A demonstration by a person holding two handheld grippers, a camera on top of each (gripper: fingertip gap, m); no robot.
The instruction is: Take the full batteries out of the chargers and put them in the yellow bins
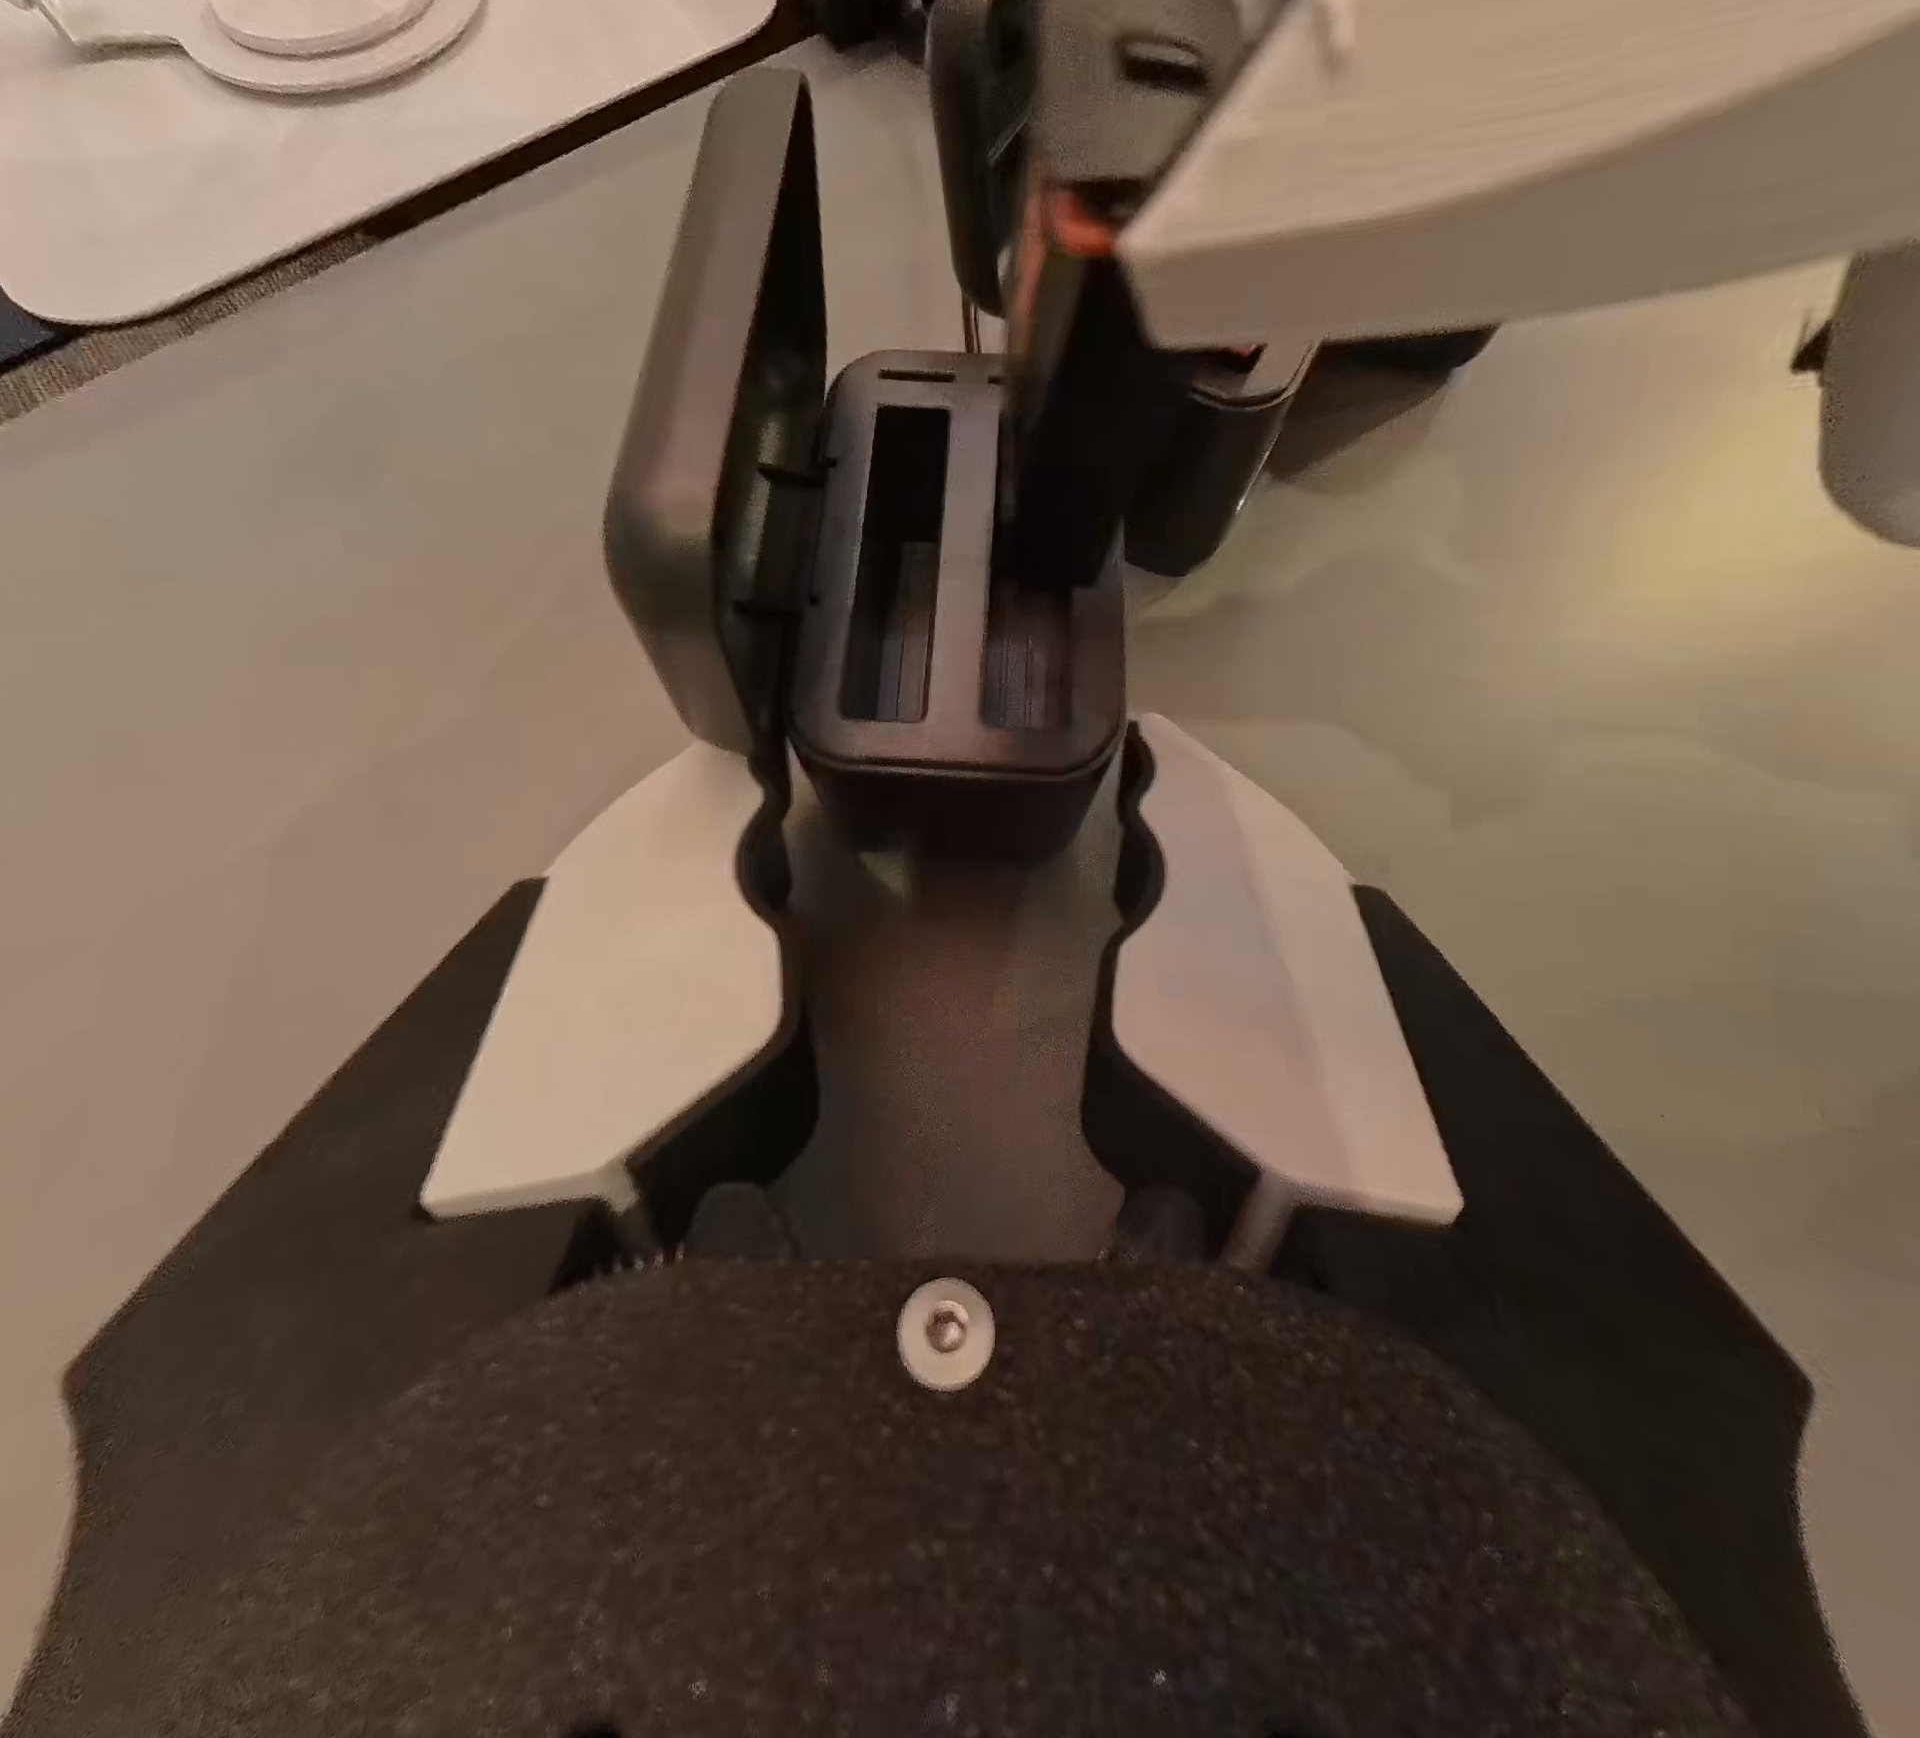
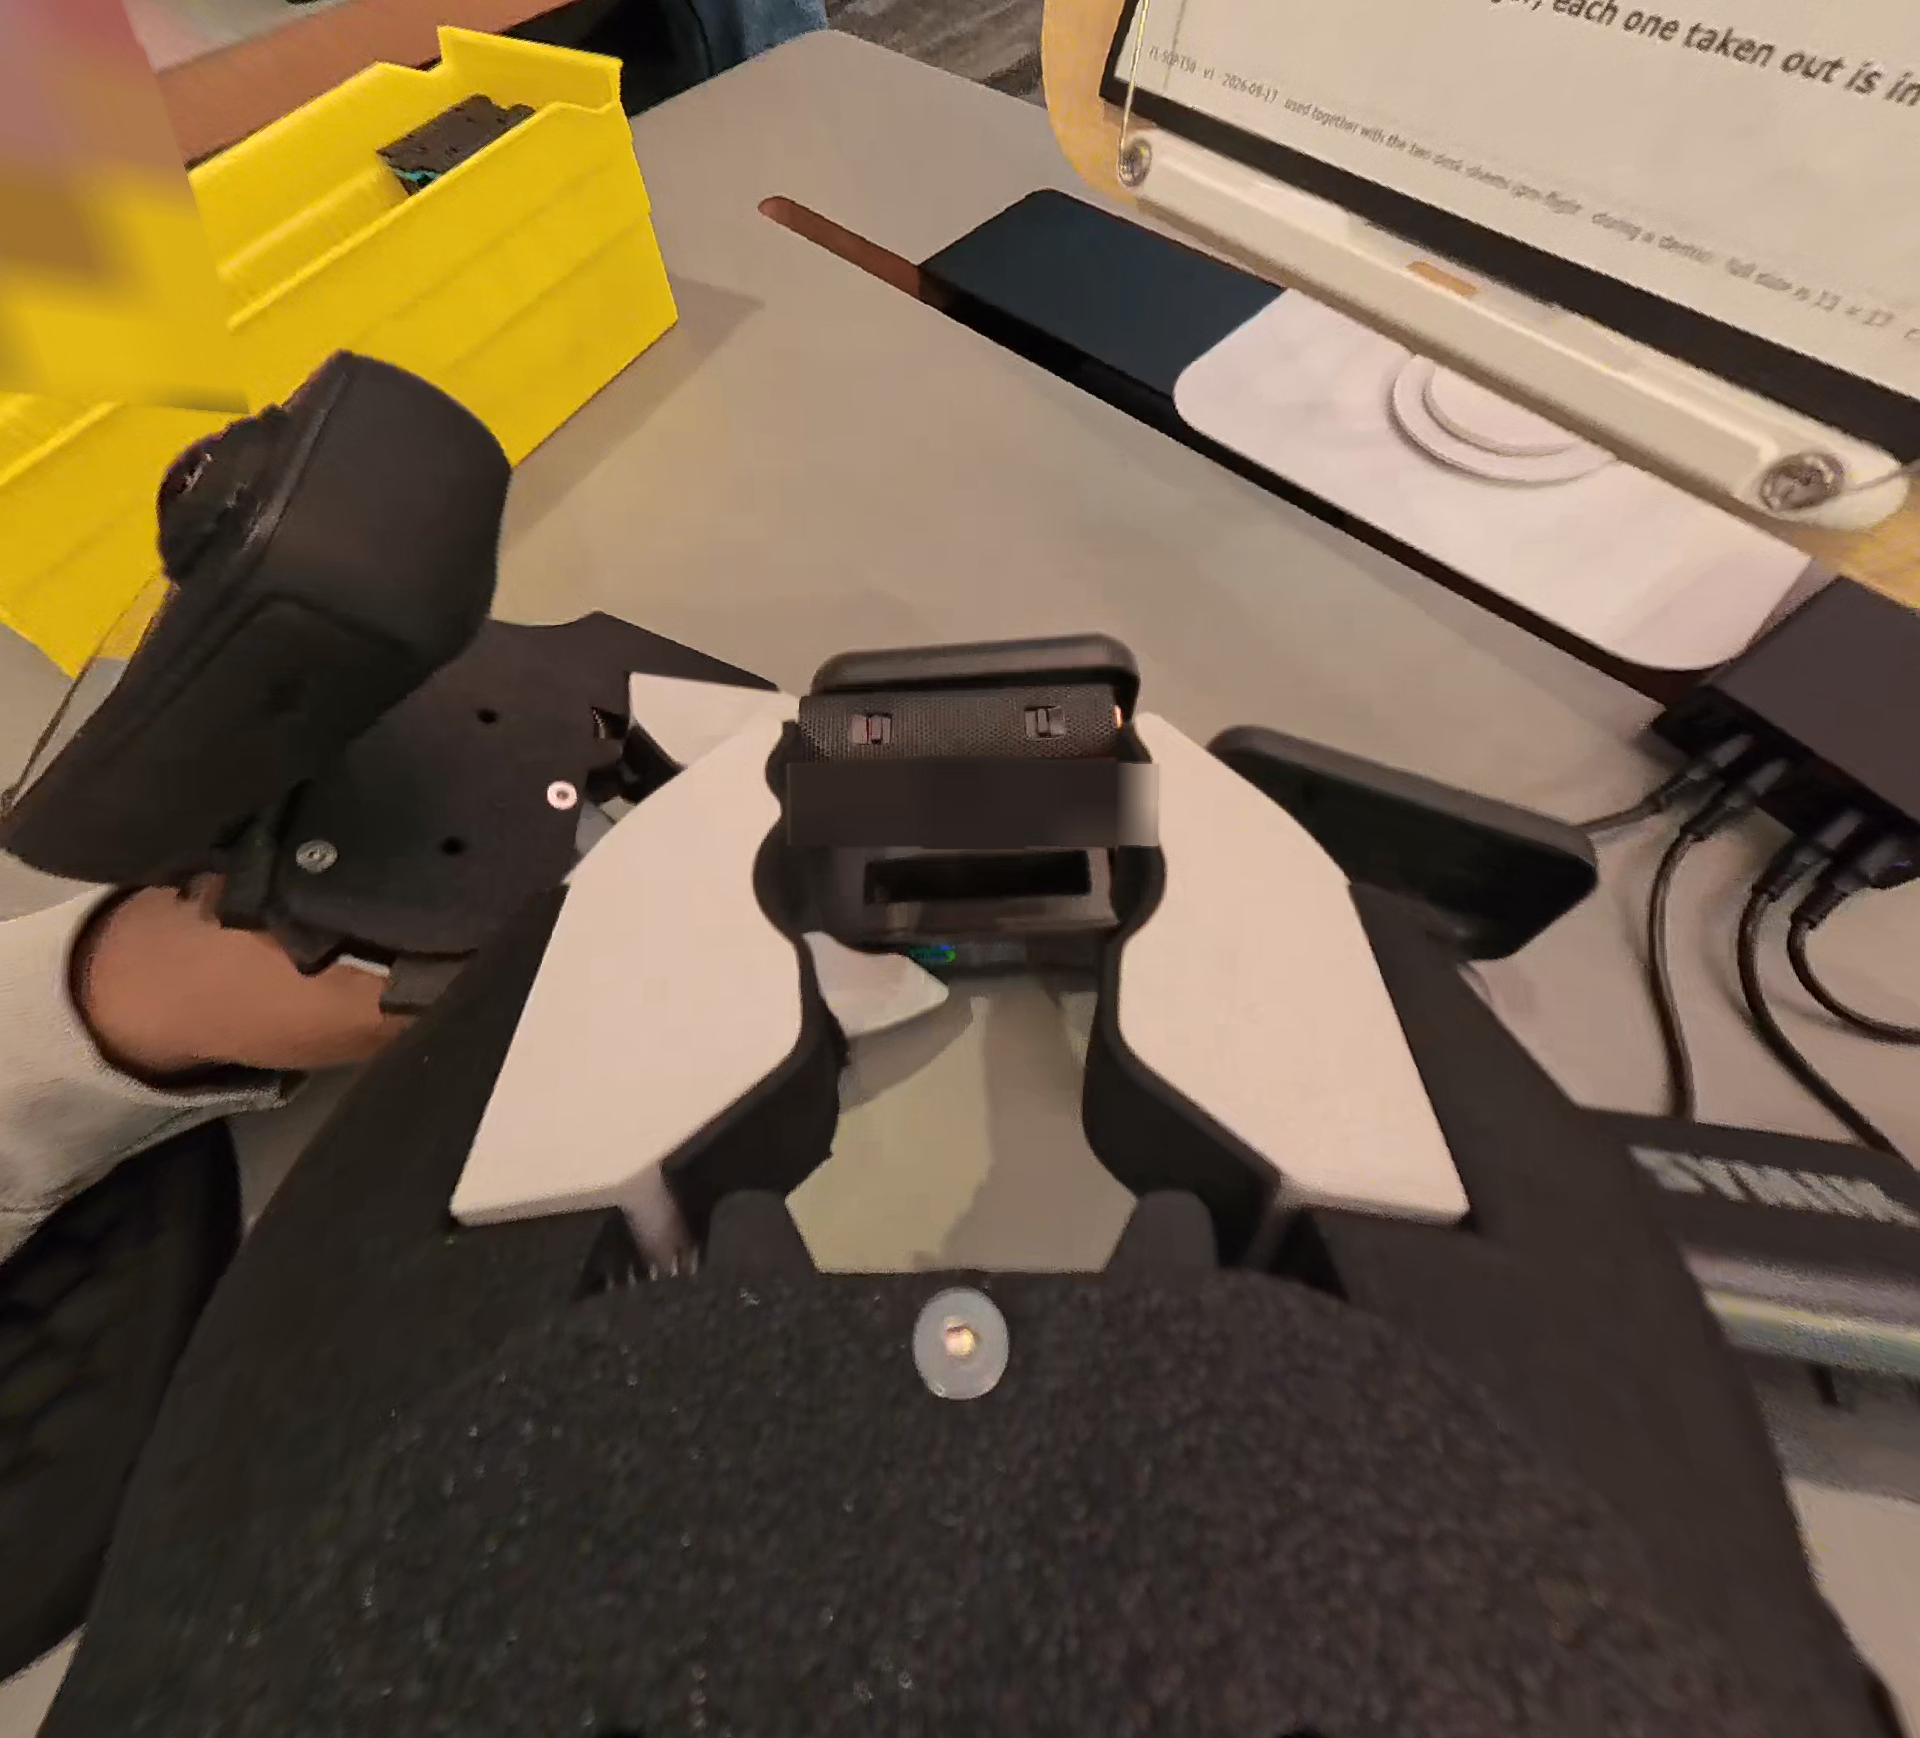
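Left wrist view: the left gripper (image 1: 951, 795) pinches the base of the charger (image 1: 961, 639), a matte black box with its lid (image 1: 707, 431) swung upright. 2 slots show; the near-left one is empty. The right gripper (image 1: 1081, 275) reaches down from above onto a battery (image 1: 1060, 441) half out of the other slot. Best pull straight up while the left holds firm.

Right wrist view: the right gripper (image 2: 961, 805) is clamped on the battery (image 2: 961, 789), a flat black slab just above its slot. The yellow bin (image 2: 468, 265), ribbed plastic, sits well apart on the table (image 2: 883, 462), already holding a battery.
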